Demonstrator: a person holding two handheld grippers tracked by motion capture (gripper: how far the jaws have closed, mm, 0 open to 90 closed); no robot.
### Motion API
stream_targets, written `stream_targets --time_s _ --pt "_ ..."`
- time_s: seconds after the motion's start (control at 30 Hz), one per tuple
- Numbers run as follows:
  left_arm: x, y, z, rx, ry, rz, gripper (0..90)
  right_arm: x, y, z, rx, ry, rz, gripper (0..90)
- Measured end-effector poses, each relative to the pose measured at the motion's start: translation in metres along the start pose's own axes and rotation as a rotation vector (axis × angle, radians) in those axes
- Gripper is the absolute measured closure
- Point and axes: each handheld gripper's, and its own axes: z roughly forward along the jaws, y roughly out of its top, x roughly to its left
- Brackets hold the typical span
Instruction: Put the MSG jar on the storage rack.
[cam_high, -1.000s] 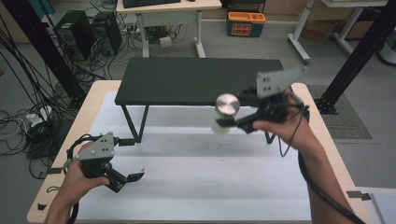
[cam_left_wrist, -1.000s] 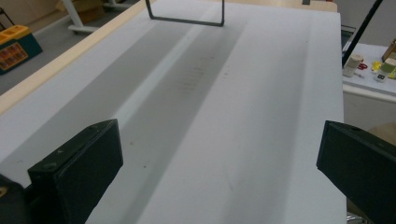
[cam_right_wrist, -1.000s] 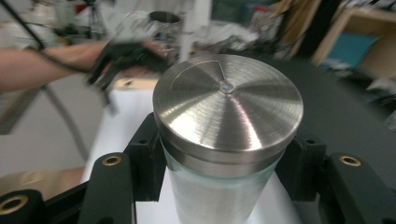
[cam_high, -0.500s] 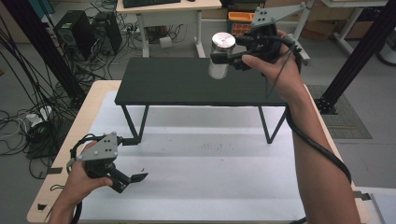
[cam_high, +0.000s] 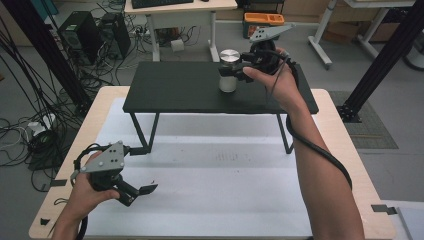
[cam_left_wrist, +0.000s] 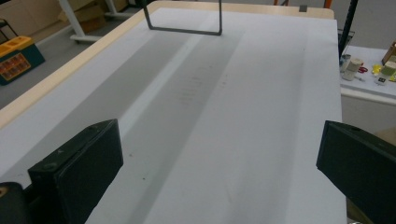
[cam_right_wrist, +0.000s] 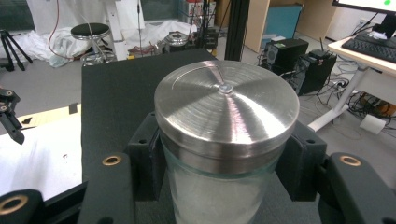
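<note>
My right claw (cam_high: 239, 71) is pinching a glass jar (cam_high: 228, 79) with a shiny metal lid (cam_right_wrist: 226, 103). In the right gripper view, the two black jaws press on the jar's sides just under the lid. The jar looks white and frosty inside. It is upright over the small black shelf (cam_high: 175, 90) that stands on thin legs at the far side of the tabletop (cam_high: 345, 150). Its bottom looks down at the shelf top, near the right part of the shelf, but I cannot tell if it is touching.

My left claw (cam_high: 135, 192) is far from the jar, low at the near left of the tabletop, just above the white sheet (cam_high: 225, 190). Its jaws are spread wide with nothing between them. In the left gripper view, I see the white sheet (cam_left_wrist: 224, 116) running out ahead and one leg of the shelf (cam_left_wrist: 184, 21) at the far end.
</note>
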Motion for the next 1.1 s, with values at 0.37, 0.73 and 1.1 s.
stream_targets --time_s 0.37,0.73,1.1 --pt "-0.002 -0.004 0.000 -0.011 0.007 -0.011 0.7 -0.003 -0.010 0.001 -0.022 -0.002 0.058 22.5" --pt "-0.005 -0.005 -0.004 -0.025 0.030 -0.010 0.7 0.039 -0.012 -0.072 -0.024 -0.054 0.023 1.3" --pt "-0.007 0.002 0.001 -0.025 0.037 -0.004 0.6 0.109 -0.068 -0.134 0.049 -0.016 -0.039 0.4"
